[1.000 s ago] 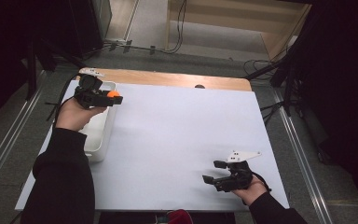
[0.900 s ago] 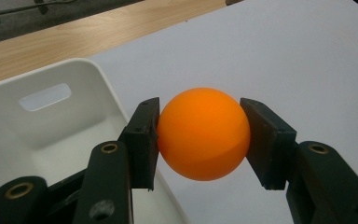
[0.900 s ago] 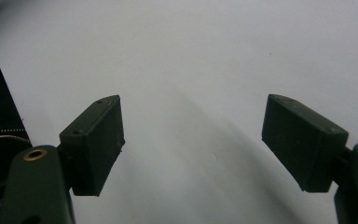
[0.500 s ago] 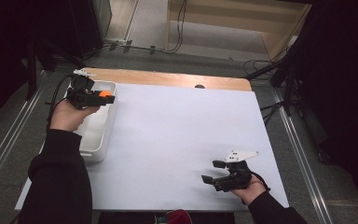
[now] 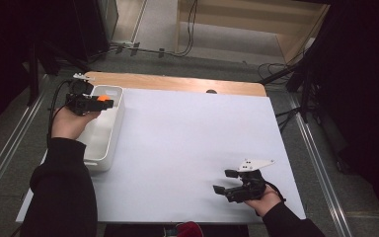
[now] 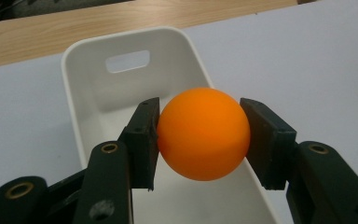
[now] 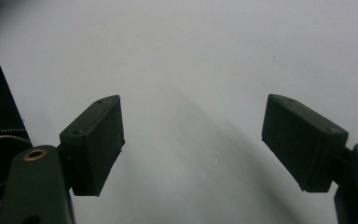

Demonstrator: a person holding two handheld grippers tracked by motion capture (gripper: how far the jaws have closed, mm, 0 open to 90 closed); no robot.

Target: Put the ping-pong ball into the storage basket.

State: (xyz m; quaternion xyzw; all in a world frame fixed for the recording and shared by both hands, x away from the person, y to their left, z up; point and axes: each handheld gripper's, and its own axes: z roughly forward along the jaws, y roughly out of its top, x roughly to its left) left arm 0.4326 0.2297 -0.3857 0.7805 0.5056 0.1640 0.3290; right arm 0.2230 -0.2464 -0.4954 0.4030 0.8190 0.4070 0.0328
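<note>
An orange ball (image 6: 203, 133) sits between the jaws of my left gripper (image 6: 200, 135), which is shut on it. The same orange ball (image 5: 102, 102) hangs over the far half of a long white bin (image 5: 106, 143) at the table's left edge, held by my left gripper (image 5: 101, 103). The inside of the white bin (image 6: 98, 100) lies right below the ball, its handle slot at the far end. My right gripper (image 5: 223, 182) rests low over the white table sheet near the front right, jaws open and nothing between them; its pads (image 7: 95, 140) stand wide apart.
A white sheet (image 5: 192, 143) covers the table, with a strip of bare wood (image 5: 177, 83) along the far edge. Cables and stand legs lie on the floor beyond and to the right. The person's dark sleeves come in from the bottom.
My left gripper has carried the orange ball leftward, from the bin's right rim to over the bin's inside. The right gripper has stayed put.
</note>
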